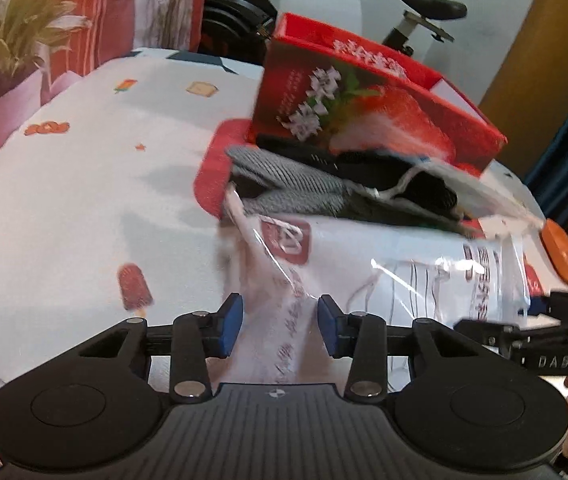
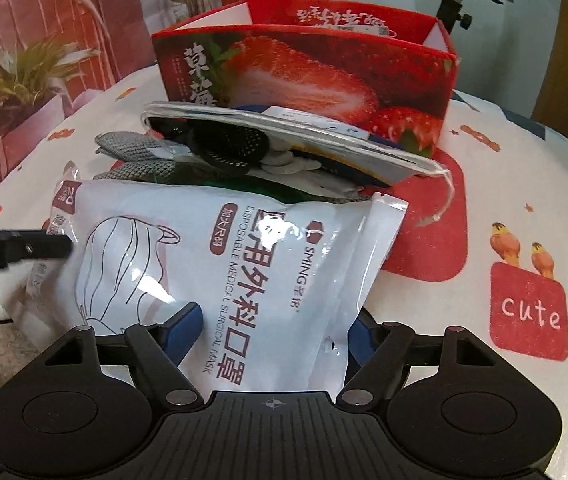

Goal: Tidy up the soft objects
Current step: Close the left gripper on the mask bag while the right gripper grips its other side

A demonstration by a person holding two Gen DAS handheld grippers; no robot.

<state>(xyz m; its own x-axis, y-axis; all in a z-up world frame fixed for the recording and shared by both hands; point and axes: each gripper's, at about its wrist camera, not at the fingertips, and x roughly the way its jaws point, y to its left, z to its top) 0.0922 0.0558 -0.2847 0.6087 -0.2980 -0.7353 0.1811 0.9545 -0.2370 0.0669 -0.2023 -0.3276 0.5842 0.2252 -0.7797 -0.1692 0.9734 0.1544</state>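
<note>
A white surgical mask packet [image 2: 244, 264] lies between the fingers of my right gripper [image 2: 274, 330], which stand wide on either side of it; whether they press it I cannot tell. In the left wrist view the same packet [image 1: 364, 264] lies ahead, and a strip of it runs between my left gripper [image 1: 280, 324], whose blue pads [image 1: 231, 322] stand apart. Behind the packet is a pile of soft things: a grey knit cloth [image 1: 296, 184], black fabric [image 2: 228, 144] and a flat clear pouch [image 2: 324, 144]. A red strawberry box [image 2: 308, 76] stands open behind the pile.
The table carries a white cloth with cartoon prints [image 1: 84, 168]. A red patch [image 2: 432, 232] lies under the pile. An orange round object [image 1: 564, 252] sits at the right. A plant print backdrop [image 2: 24, 80] and an exercise bike [image 1: 424, 20] stand beyond the table.
</note>
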